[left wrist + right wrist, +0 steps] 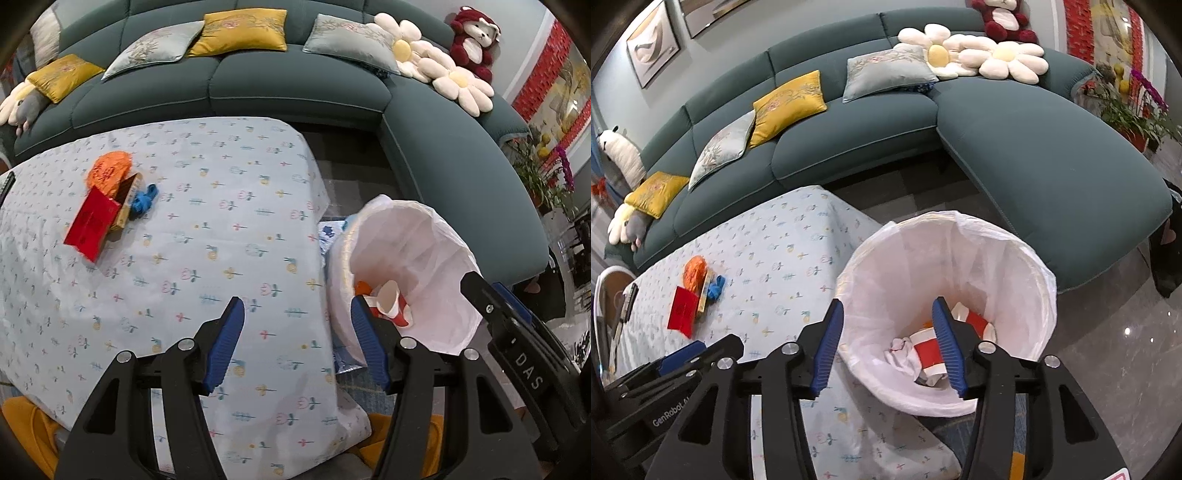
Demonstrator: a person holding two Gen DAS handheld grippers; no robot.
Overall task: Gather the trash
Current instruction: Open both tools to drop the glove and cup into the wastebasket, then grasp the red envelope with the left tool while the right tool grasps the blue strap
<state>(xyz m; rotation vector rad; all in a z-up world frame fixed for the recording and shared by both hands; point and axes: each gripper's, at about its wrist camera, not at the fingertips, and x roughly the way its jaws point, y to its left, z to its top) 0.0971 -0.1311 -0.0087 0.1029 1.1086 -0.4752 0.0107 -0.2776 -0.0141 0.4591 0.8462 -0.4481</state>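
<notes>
Left gripper (679, 356) housing reads "GenRobot".

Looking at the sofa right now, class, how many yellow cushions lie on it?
2: one yellow cushion mid-sofa between grey cushions, the other near the sofa's left end. None seems hidden.

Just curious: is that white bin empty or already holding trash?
Holding trash: the bin contains red-and-white paper cups and crumpled paper.
</notes>
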